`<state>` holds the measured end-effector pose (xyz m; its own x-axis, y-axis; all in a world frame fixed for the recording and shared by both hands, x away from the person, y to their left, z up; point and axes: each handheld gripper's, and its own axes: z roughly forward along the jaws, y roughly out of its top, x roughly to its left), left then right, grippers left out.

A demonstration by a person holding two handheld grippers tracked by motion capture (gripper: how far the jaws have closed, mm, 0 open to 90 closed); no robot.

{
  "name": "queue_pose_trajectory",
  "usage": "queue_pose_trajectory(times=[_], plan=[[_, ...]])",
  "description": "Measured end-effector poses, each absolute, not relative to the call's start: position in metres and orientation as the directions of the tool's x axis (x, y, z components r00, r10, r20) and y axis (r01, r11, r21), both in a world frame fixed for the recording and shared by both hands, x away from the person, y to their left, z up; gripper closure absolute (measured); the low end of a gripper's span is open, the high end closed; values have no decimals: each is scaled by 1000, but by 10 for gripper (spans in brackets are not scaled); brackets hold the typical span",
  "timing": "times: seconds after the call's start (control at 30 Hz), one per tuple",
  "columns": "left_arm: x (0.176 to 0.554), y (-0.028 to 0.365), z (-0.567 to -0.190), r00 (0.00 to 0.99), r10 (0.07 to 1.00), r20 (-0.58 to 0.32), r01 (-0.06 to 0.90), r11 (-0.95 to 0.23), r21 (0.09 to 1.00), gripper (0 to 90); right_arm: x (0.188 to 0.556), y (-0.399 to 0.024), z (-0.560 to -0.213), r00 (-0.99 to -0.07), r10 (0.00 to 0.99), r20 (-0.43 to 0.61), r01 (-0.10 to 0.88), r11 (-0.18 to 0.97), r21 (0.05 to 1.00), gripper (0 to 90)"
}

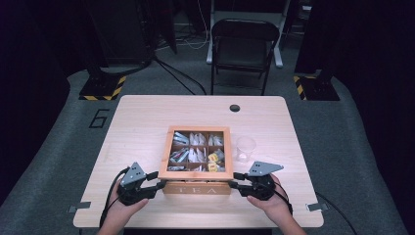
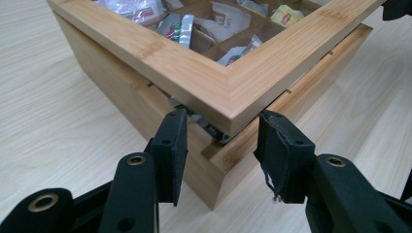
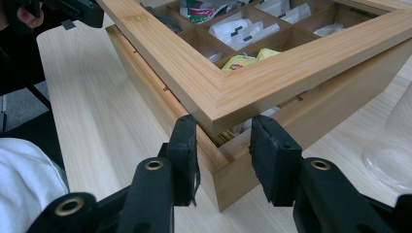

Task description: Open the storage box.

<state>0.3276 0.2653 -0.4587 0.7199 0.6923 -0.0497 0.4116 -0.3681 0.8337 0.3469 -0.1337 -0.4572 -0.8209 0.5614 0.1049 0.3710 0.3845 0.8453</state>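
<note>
A wooden tea box (image 1: 198, 156) sits in the middle of the light wood table (image 1: 142, 117), with the word TEA on its front wall. Its framed lid (image 2: 214, 80) is raised a little off the base, so a gap shows at both front corners – tea bags (image 3: 245, 31) lie in the compartments under the lid's clear pane.

The left gripper (image 1: 152, 182) is at the box's front left corner. In the left gripper view its two black jaws stand on either side of that lid corner, one pad (image 2: 176, 145) just beside the left edge and the other just beside the front edge, moderately apart; whether they press on the wood cannot be told.

The right gripper (image 1: 239, 180) is at the box's front right corner – its jaws likewise flank the lid corner, the pads (image 3: 187, 145) close under the rim, half wide. Contact there is also unclear.

A clear plastic cup (image 1: 245, 148) stands upright just beside the box's right wall. Behind the box, near the table's far edge, is a small dark round hole (image 1: 235, 107). Beyond the table a dark folding chair (image 1: 243, 46) stands on the grey floor.
</note>
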Motion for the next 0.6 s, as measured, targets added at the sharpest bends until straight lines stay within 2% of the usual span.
queue_pose_trajectory(times=[0.6], plan=[[335, 260, -449, 701, 712, -34, 409, -362, 838, 529, 348, -136, -450, -817, 563, 127, 373, 347, 860, 631]])
